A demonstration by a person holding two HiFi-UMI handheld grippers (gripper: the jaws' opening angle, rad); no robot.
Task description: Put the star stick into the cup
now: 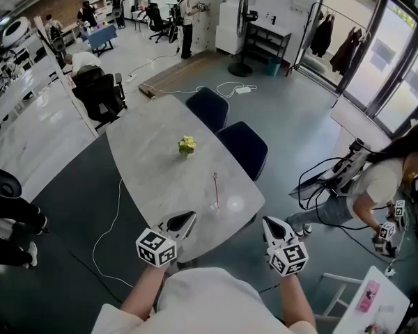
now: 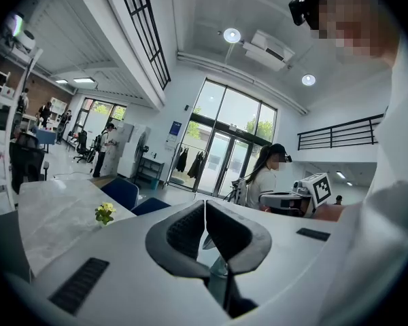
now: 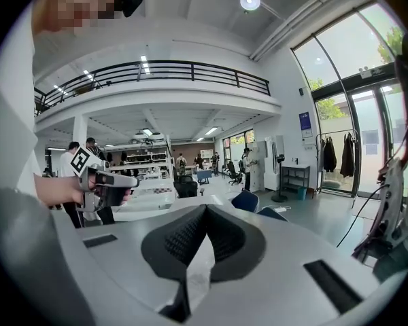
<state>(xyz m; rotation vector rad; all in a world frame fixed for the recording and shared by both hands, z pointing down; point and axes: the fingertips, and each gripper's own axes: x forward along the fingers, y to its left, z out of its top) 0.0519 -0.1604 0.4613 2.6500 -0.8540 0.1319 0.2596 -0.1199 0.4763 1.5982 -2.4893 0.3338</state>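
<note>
A thin pinkish star stick (image 1: 214, 186) stands upright on the grey marble table (image 1: 160, 165), near its near right corner. A clear cup (image 1: 235, 203) sits just right of the stick. My left gripper (image 1: 188, 218) hovers at the table's near edge, left of the stick, with its jaws pressed together and nothing between them. My right gripper (image 1: 268, 224) is off the table's near right corner, also shut and empty. The left gripper view shows closed black pads (image 2: 190, 233). The right gripper view shows the same (image 3: 183, 240).
A small yellow flower pot (image 1: 187, 145) stands mid-table. Two dark blue chairs (image 1: 242, 147) line the far side. A person (image 1: 380, 186) with other grippers crouches at the right. A white cable (image 1: 106, 235) trails on the floor to the left.
</note>
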